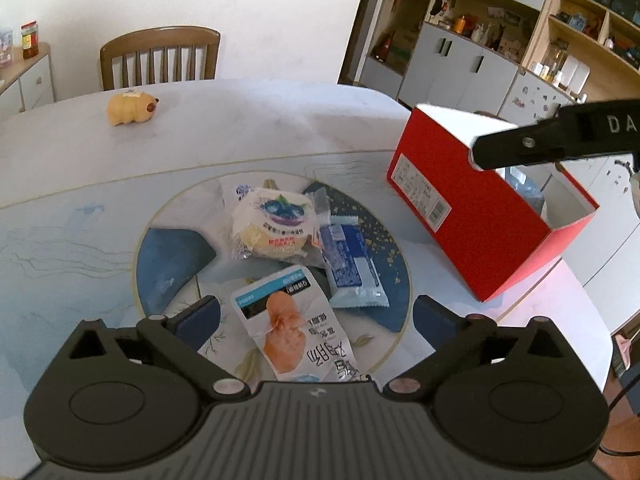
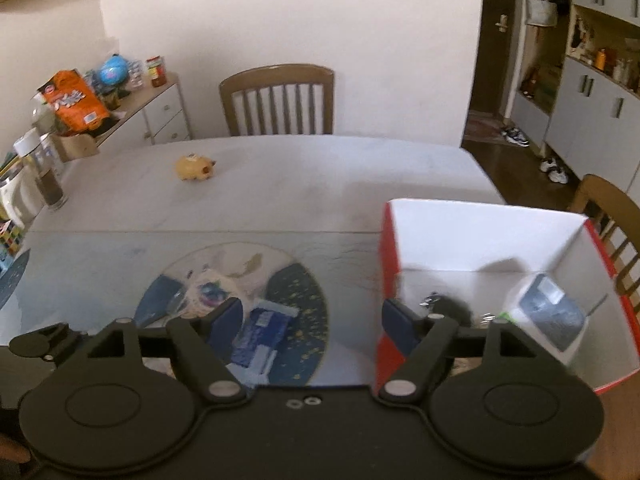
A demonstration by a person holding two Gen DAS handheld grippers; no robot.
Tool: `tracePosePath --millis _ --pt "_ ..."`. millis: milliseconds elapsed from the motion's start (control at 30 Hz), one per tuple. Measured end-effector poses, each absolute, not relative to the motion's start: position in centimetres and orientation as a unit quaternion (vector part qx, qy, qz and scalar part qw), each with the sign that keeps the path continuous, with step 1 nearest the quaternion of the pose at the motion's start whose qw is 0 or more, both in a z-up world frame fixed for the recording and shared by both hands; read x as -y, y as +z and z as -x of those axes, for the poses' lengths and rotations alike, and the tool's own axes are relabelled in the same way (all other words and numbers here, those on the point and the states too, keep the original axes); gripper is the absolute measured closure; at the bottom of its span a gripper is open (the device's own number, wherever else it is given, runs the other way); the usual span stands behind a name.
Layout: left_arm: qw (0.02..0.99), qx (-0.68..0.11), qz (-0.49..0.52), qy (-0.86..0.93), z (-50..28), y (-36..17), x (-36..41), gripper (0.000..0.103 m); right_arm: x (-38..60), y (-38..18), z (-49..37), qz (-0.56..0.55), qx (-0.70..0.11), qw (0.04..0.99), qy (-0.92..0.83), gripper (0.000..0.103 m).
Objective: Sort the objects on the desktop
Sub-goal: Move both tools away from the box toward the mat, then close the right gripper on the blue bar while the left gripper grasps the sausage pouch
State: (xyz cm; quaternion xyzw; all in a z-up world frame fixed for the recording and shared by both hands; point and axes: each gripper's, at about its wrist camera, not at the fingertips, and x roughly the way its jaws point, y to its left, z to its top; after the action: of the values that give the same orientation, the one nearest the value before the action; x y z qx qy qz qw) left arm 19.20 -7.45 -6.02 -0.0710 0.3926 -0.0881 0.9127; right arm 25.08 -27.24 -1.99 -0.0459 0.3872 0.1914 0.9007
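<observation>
I see the table (image 1: 248, 128) first, the red box (image 1: 472, 216) open at its right edge. Snack packets sit heaped on the round mat (image 1: 168, 264): chicken packet (image 1: 296, 320), cake (image 1: 272, 224), blue wafer (image 1: 348, 268). My left gripper (image 1: 316, 316) gapes empty above them; my right gripper (image 2: 312, 316) is likewise spread, holding nothing.

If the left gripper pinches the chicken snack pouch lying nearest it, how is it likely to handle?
The chicken snack pouch lies flat and looks like thin glossy film, so it will probably flop and may slip. It seems light. The left gripper is open with the pouch between its fingers; pinching a flat edge could be awkward.
</observation>
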Motion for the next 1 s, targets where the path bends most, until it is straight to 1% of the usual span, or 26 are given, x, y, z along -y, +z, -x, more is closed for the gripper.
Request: tracePosePath --millis 67,200,600,700,1000 --pt "0.911 -0.397 0.068 -0.085 -19.2 -6.5 7.8 0.000 26.5 -2.6 -25.3 0.049 -0.389 0.899 0.197 0.020" --pt "0.911 -0.402 0.065 -0.067 -19.4 -7.7 8.1 0.000 25.3 -4.5 -25.8 0.052 -0.406 0.890 0.202 0.020" --pt "0.916 -0.398 0.051 -0.002 -20.0 -9.9 9.2 0.000 23.7 -9.9 -27.5 0.061 -0.453 0.868 0.195 0.023" --pt "0.916 -0.398 0.050 0.003 -20.1 -10.4 9.5 0.000 23.2 -10.6 -28.1 0.063 -0.458 0.864 0.199 0.023" --pt "0.919 -0.393 0.034 0.021 -20.2 -11.2 10.0 0.000 21.6 -12.9 -28.6 0.079 -0.479 0.850 0.204 0.029"
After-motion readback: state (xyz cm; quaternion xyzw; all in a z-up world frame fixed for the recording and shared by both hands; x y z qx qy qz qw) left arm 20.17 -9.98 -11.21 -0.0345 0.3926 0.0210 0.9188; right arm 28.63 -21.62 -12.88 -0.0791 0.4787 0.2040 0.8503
